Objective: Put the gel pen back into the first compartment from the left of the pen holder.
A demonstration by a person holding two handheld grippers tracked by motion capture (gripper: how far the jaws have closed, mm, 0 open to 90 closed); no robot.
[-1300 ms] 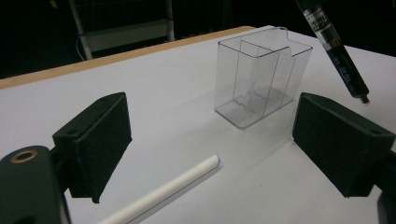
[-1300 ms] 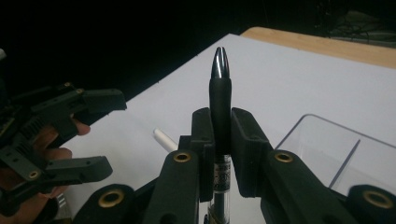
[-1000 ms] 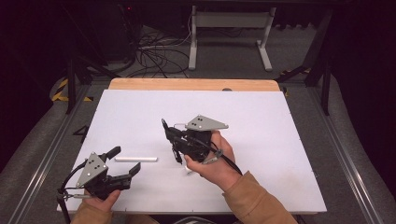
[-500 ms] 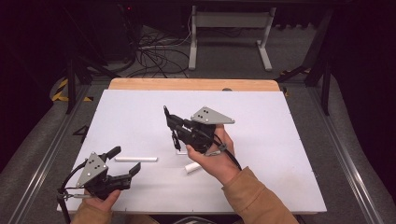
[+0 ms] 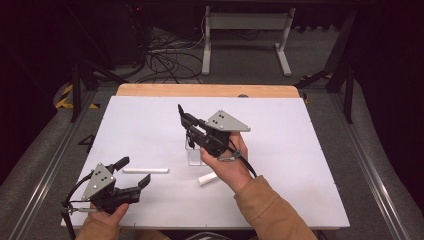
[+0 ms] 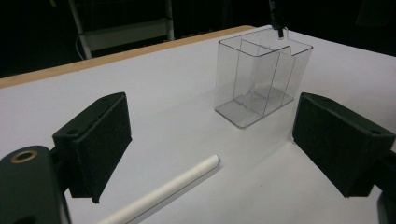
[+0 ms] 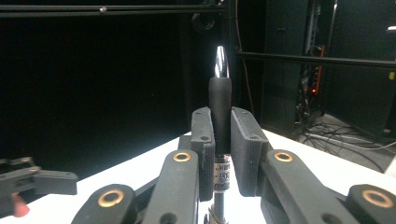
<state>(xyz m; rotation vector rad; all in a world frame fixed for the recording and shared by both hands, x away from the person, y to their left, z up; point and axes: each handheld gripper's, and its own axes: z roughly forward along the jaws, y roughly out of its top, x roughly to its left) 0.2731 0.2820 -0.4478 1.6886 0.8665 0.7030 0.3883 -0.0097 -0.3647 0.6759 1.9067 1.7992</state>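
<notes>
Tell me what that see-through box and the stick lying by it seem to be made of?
The box looks like clear hard plastic, perhaps acrylic: the table shows through its glossy walls and inner dividers. The white stick looks matt and opaque, likely plastic or chalk; it can't be told from here.

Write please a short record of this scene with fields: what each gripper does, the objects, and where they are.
right gripper: shut on a black pen, held above the organizer
left gripper: open, empty, low over the table's near left part
fingers: wide apart, the long white stick between them
clear organizer: upright on the white table, divided into compartments, nothing seen inside
long white stick: lies flat, just ahead of the left gripper
short white stick: lies flat beside the right hand
</notes>
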